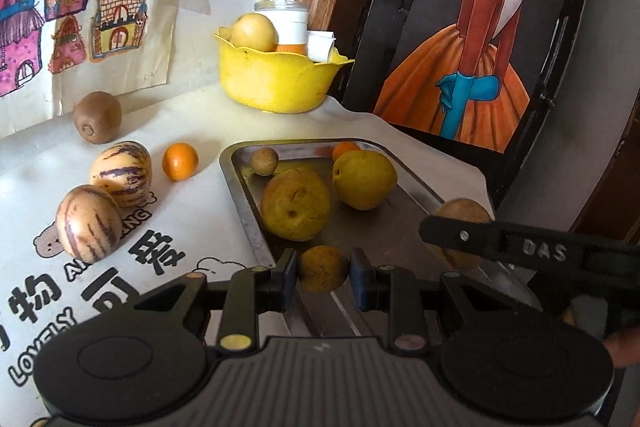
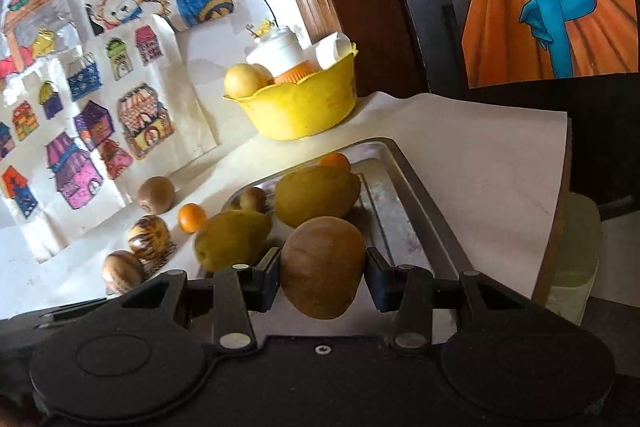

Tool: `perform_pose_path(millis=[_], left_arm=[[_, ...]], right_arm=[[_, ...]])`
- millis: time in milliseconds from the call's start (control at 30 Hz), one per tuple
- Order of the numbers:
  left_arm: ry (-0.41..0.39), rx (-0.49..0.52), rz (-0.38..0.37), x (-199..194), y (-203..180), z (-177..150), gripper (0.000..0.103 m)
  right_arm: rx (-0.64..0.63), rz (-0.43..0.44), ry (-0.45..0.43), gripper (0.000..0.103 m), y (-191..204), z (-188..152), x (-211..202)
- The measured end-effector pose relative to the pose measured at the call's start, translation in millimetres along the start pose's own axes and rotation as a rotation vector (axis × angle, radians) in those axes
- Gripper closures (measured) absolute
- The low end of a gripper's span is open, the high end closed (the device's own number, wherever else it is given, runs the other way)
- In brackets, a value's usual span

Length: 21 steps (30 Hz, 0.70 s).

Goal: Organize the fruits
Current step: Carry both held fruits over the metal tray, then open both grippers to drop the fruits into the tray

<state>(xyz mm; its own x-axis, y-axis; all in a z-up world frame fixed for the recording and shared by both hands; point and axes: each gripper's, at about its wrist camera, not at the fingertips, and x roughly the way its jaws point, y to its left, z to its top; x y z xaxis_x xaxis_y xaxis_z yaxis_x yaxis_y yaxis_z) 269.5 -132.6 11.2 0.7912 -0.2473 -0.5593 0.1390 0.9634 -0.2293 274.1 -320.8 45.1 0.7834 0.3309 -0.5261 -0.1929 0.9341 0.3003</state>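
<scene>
A metal tray [image 1: 240, 187] holds two yellow-green pears [image 1: 296, 205] [image 1: 365, 179], a small brown fruit [image 1: 264, 161] and a small orange [image 1: 346, 149]. My left gripper [image 1: 323, 277] is shut on a small dull yellow-brown fruit [image 1: 323, 269] over the tray's near end. My right gripper [image 2: 323, 271] is shut on a large tan-brown fruit [image 2: 323, 267] above the tray [image 2: 404, 195]; that fruit shows at the right in the left wrist view [image 1: 460, 215]. On the cloth lie two striped pepino melons [image 1: 120, 173] [image 1: 88, 223], a kiwi [image 1: 97, 117] and a small orange [image 1: 180, 161].
A yellow bowl [image 1: 276, 83] at the back holds a pale round fruit, a white jar and an orange item. Drawings hang on the wall behind. A dark board with a painted girl [image 1: 472, 39] stands at the right. The table edge drops off at the right [image 2: 560, 211].
</scene>
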Motion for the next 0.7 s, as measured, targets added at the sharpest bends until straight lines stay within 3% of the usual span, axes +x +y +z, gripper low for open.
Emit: perform_pose_path(millis=[400, 700], left_arm=[[0.021, -0.015, -0.014, 9.1, 1.3, -5.1, 0.072], [0.024, 0.036, 0.004, 11.0, -4.2, -6.1, 0.071]], right_arm=[[-0.002, -0.010, 0.037, 0.057, -0.8, 1.3, 23.7], [-0.024, -0.018, 0.027, 0.055, 1.8, -0.6, 21.9]])
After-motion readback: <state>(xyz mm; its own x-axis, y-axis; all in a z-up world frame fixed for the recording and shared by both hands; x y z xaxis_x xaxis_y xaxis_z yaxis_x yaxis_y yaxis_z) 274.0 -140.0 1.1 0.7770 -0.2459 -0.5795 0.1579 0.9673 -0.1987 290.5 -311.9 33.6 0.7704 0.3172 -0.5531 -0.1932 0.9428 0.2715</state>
